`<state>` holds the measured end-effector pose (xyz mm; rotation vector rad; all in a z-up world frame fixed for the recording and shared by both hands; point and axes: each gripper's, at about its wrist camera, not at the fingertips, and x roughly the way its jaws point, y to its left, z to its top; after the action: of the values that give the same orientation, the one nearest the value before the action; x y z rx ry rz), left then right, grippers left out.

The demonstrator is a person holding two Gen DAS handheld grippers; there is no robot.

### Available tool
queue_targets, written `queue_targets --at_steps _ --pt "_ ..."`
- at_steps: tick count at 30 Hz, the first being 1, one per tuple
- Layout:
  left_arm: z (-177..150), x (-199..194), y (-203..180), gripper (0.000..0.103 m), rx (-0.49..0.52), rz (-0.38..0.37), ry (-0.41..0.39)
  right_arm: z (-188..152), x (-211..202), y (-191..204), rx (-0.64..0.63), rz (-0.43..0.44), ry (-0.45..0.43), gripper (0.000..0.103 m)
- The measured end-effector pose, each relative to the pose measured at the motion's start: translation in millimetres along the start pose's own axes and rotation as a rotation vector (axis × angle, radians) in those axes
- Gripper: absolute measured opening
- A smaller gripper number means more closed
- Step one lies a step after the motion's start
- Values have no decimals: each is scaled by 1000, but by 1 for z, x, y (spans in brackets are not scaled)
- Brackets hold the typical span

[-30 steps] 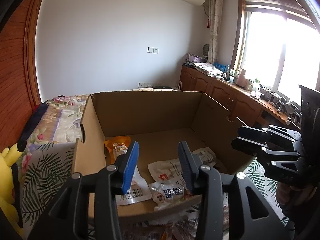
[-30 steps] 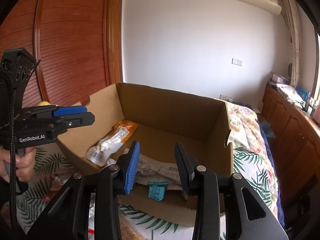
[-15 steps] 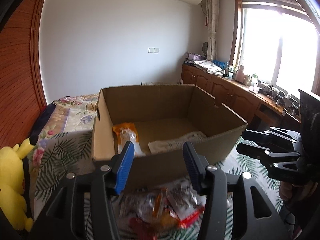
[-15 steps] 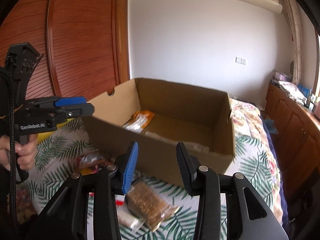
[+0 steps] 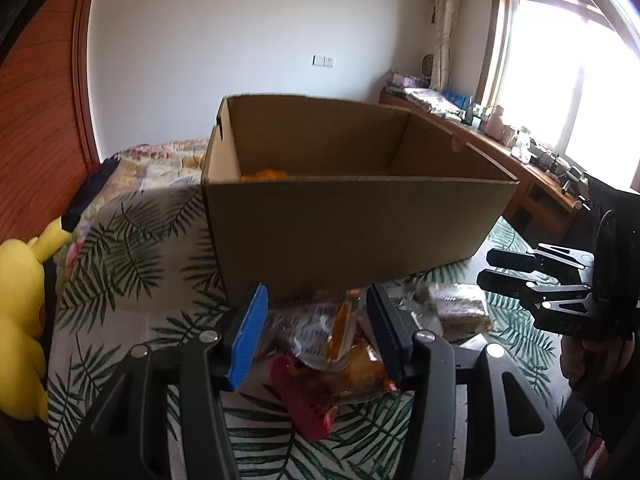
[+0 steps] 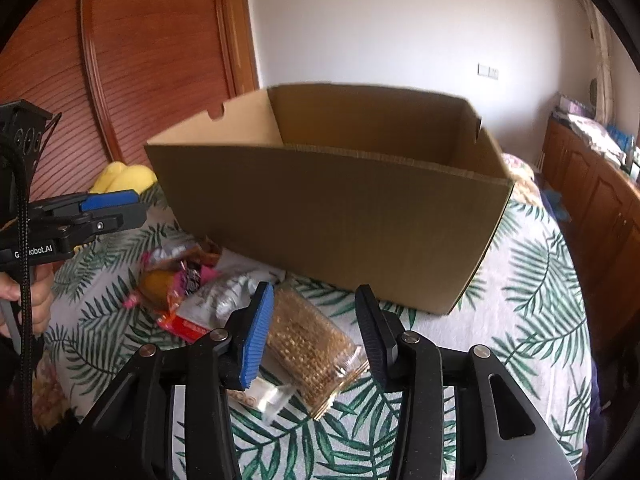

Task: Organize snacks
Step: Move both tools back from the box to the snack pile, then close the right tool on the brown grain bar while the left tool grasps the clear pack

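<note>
An open cardboard box [image 5: 352,224] stands on the leaf-print bedspread; an orange packet [image 5: 264,175] peeks over its near wall. It also shows in the right wrist view [image 6: 332,216]. A heap of snack packets [image 5: 332,364] lies in front of it. My left gripper [image 5: 316,336] is open and empty just above that heap. My right gripper [image 6: 316,332] is open and empty over a clear pack of brown bars [image 6: 312,340]. Red and orange packets [image 6: 172,284] lie to its left.
A yellow plush toy [image 5: 20,320] lies at the bed's left edge. Wooden wardrobe doors [image 6: 140,80] stand behind the bed on the left. A wooden cabinet with clutter [image 5: 500,148] runs along the window wall on the right.
Both grippers have pulled back from over the box and dropped low in front of it. The box interior is now mostly hidden and the loose packets on the bedspread have come into view.
</note>
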<state>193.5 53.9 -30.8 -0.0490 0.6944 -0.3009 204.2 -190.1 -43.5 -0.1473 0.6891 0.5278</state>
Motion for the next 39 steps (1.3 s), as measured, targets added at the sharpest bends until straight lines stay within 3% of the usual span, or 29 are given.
queue_targets --at_steps 5,15,24,34,39 --pt "-5 10 1 52 -1 5 31 -3 15 -2 -5 11 45 51" --pt "-8 17 0 52 8 -4 57 -8 32 5 -58 33 103 53" --pt "-7 26 1 52 10 -10 76 -13 37 10 -118 27 136 68" --pt "-5 39 0 52 29 8 111 -14 48 8 -121 31 196 71" --pt "-3 48 -1 58 23 13 130 -14 49 8 -133 25 199 72"
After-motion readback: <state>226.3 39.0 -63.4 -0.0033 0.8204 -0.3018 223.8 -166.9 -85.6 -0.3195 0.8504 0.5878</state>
